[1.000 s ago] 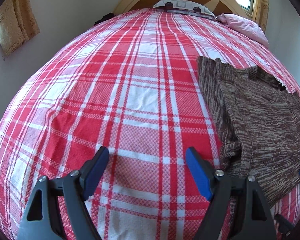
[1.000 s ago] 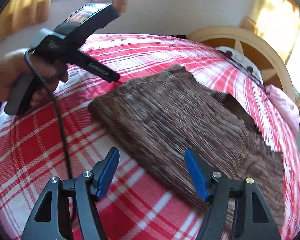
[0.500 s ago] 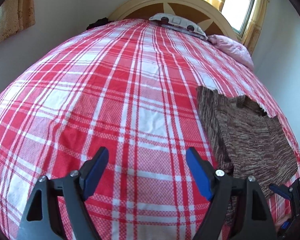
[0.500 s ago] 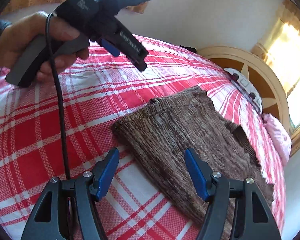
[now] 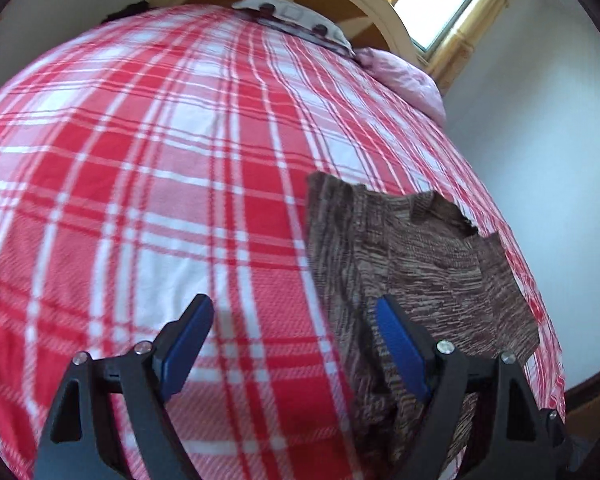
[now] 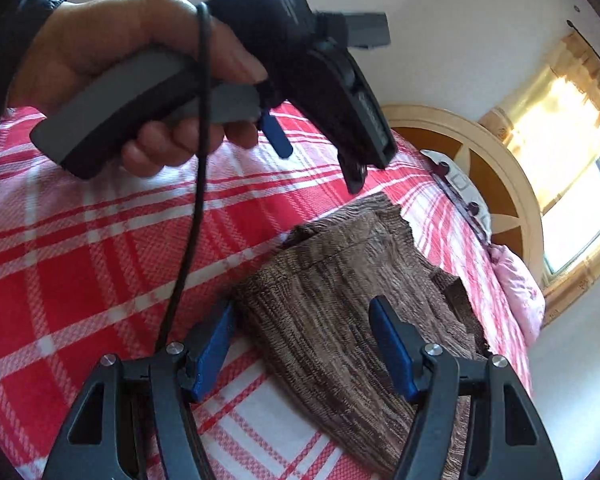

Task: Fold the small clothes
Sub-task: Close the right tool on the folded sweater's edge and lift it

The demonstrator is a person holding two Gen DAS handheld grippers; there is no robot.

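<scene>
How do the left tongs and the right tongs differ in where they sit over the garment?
The left tongs hang mostly over the bedspread, with only one finger above the garment. The right tongs straddle the garment's near corner. The left tongs also show high in the right view, well clear of the cloth. Both are open and hold nothing.

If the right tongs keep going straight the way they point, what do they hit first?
Most likely the brown knit garment: the right tongs are open and its near folded edge lies between their fingers, on the red plaid bedspread. Height above it is unclear.
</scene>
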